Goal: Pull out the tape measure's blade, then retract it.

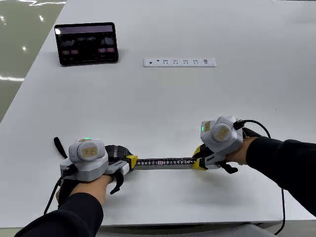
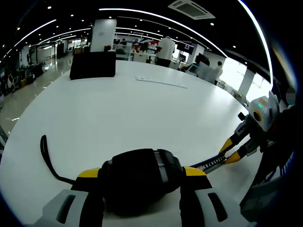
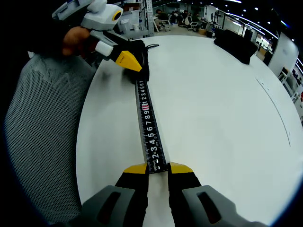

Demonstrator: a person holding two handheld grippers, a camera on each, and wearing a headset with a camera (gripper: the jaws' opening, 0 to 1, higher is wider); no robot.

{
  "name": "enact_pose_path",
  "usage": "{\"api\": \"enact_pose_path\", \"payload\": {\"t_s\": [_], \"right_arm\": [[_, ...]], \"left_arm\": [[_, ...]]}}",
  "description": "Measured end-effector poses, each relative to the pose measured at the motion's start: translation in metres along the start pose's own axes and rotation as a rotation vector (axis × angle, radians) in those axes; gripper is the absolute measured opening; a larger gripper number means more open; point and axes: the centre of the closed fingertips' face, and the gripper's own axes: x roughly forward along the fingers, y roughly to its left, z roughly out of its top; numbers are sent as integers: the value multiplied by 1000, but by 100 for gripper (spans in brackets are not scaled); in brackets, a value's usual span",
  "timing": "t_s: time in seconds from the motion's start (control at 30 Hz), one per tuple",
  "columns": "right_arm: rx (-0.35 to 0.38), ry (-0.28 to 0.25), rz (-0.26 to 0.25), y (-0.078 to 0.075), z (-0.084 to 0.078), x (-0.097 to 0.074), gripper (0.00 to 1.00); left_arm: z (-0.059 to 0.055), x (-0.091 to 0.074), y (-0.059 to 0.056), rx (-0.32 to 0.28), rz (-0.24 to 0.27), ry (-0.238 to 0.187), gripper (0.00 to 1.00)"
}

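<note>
A black tape measure case sits between the yellow-tipped fingers of my left gripper, which is shut on it; in the head view the case lies at the lower left with the left gripper on it. Its dark numbered blade runs right across the white table to my right gripper. In the right gripper view the blade stretches from the case down to my right gripper, shut on the blade's end.
A dark tablet stands at the back left of the white table, and a white power strip lies at the back centre. The case's black wrist strap trails to the left. A grey mesh chair is beside the table.
</note>
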Motion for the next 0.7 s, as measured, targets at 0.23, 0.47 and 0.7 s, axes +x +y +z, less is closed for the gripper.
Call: {"api": "enact_pose_path", "payload": {"t_s": [0.23, 0.47, 0.7], "right_arm": [[1, -3, 0, 0, 2, 1, 11], [-4, -10, -2, 2, 5, 3, 11], [-3, -9, -2, 2, 6, 4, 11]], "left_arm": [[0, 0, 0, -1, 0, -1, 61], [0, 0, 1, -9, -5, 0, 61], [0, -1, 1, -14, -11, 3, 61]]}}
